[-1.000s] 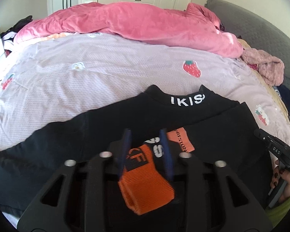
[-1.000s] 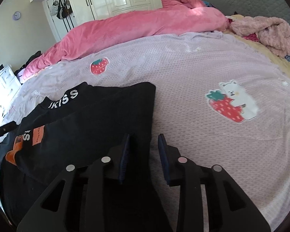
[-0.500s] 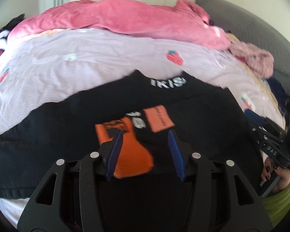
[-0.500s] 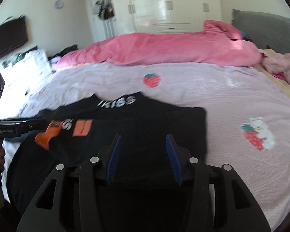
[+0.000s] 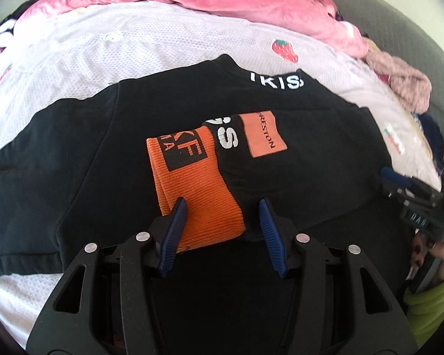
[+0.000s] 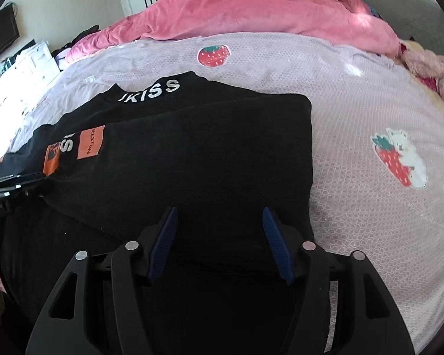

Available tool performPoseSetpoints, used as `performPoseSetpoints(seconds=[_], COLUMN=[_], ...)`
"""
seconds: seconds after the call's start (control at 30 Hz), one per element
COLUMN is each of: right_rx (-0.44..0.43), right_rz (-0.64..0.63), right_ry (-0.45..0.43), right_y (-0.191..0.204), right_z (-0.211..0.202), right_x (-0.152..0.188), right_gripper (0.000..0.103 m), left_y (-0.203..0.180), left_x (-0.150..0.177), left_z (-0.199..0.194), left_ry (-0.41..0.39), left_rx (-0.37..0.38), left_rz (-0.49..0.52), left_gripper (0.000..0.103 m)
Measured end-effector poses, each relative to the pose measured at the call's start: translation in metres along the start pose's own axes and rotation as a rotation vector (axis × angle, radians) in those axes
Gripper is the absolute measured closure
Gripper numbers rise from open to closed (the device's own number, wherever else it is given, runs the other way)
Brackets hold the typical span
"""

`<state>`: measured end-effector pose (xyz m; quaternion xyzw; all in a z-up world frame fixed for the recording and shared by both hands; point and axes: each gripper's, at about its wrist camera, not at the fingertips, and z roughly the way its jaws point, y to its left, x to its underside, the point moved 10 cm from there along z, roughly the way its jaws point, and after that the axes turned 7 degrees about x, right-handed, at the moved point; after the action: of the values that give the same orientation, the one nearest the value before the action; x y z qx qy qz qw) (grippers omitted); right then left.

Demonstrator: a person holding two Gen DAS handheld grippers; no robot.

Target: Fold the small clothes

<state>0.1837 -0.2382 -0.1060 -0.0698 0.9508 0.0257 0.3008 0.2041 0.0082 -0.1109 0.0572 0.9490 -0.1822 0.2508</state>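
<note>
Black sweatshirt point(image 5: 83, 153) lies flat on the bed's lilac sheet point(image 5: 151, 44), collar w/ white lettering point(image 5: 276, 82) at the far end from both tongs. Left tongs point(image 5: 222, 216) are spread wide apart, holding nothing; directly ahead of them, betw. the blue fingers point(image 5: 174, 230), lies the orange ribbed cuff point(image 5: 192, 189) of a sleeve folded over the chest, its near edge reaching in betw. the fingertips, left finger overlapping it in view; contact can't be told. Just beyond the cuff, slightly to the right, an orange patch point(image 5: 263, 133) w/ dark lettering and white letters on the sleeve. Right tongs point(image 6: 220, 227) also wide apart, empty, hovering over the black fabric point(image 6: 207, 153) near its right folded edge; sweatshirt's straight side edge runs away ahead-right of them, sheet bare beyond it w/ a strawberry-and-bear print point(image 6: 399, 159) further right. From the right-wrist view the orange patch point(image 6: 90, 143) and cuff sit far ahead-left, w/ the other tool's tip at the left edge. In the left-wrist view the right tool point(image 5: 414, 195) and the person's hand point(image 5: 429, 251) show far right. A pink duvet point(image 6: 251, 14) is bunched along the far side of the bed, past the collar.
</note>
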Motion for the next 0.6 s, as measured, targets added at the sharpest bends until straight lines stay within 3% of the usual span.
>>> performPoseSetpoints(seconds=[0.03, 0.23, 0.33, 0.47, 0.6], right_rx=[0.002, -0.045, -0.059, -0.065, -0.078], right_rz=[-0.006, 0.029, 0.049, 0.043, 0.040], right_ry=[-0.002, -0.018, -0.019, -0.031, -0.058], right_y=[0.001, 0.002, 0.002, 0.006, 0.011], right_z=[0.000, -0.006, -0.009, -0.012, -0.020], right_x=[0.001, -0.002, -0.005, -0.006, -0.010], right_gripper=[0.040, 0.032, 0.031, 0.028, 0.022], left_y=[-0.001, -0.001, -0.002, -0.002, 0.002], left_x=[-0.002, -0.009, -0.012, -0.015, -0.019], left_z=[-0.002, -0.020, -0.027, -0.035, -0.048], left_ry=[-0.007, -0.060, -0.087, -0.108, -0.161], left_rx=[-0.003, -0.072, -0.070, -0.091, -0.058], left_rz=[0.000, 0.006, -0.006, -0.004, -0.046], left_gripper=[0.060, 0.035, 0.015, 0.009, 0.009])
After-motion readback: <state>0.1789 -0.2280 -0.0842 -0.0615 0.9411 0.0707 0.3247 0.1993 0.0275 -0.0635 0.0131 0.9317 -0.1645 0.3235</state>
